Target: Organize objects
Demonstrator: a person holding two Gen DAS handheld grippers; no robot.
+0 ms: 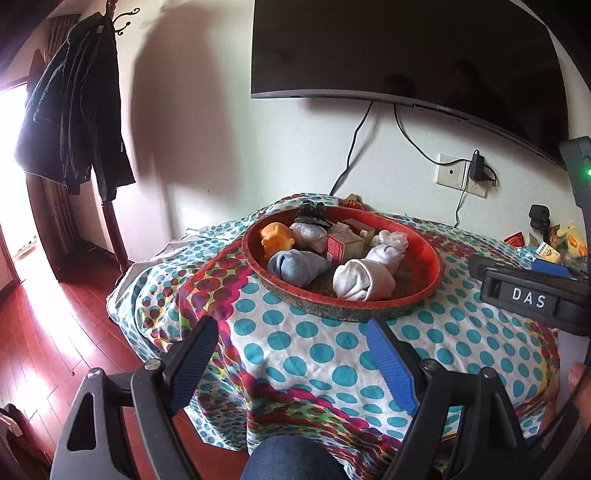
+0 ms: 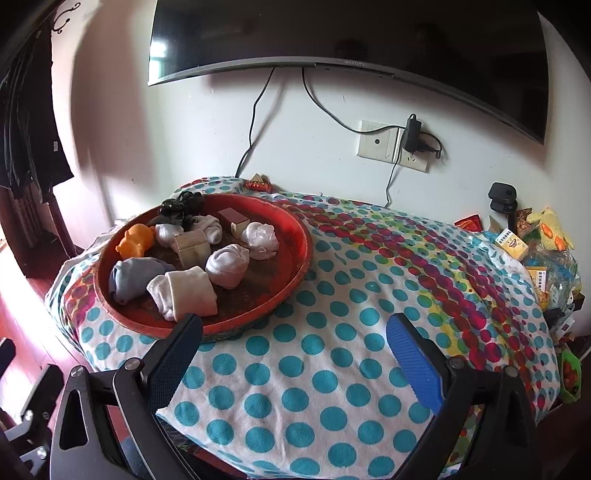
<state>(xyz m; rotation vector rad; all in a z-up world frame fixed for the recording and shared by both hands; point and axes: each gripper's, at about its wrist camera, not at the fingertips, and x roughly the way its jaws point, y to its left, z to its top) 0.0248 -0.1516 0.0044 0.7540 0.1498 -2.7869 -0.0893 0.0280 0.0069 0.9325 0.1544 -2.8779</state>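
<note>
A round red tray (image 1: 424,291) (image 2: 295,266) sits on a table covered with a dotted cloth (image 1: 314,350) (image 2: 332,369). In it lie a white rolled sock (image 1: 364,282) (image 2: 184,291), a grey-blue sock (image 1: 297,267) (image 2: 135,277), an orange toy pig (image 1: 275,238) (image 2: 136,240), small boxes (image 1: 343,245) (image 2: 192,249), white bundles (image 2: 227,266) and a black item (image 1: 312,212) (image 2: 183,208). My left gripper (image 1: 291,332) is open and empty, short of the tray's near rim. My right gripper (image 2: 295,328) is open and empty, just right of the tray.
A heap of snack packets and small boxes (image 2: 535,251) (image 1: 554,247) lies at the table's right end. A TV (image 2: 332,33) hangs on the wall above, with cables and a socket (image 2: 391,147). A coat rack with a dark jacket (image 1: 74,110) stands left. The right gripper's body (image 1: 532,295) shows at the right.
</note>
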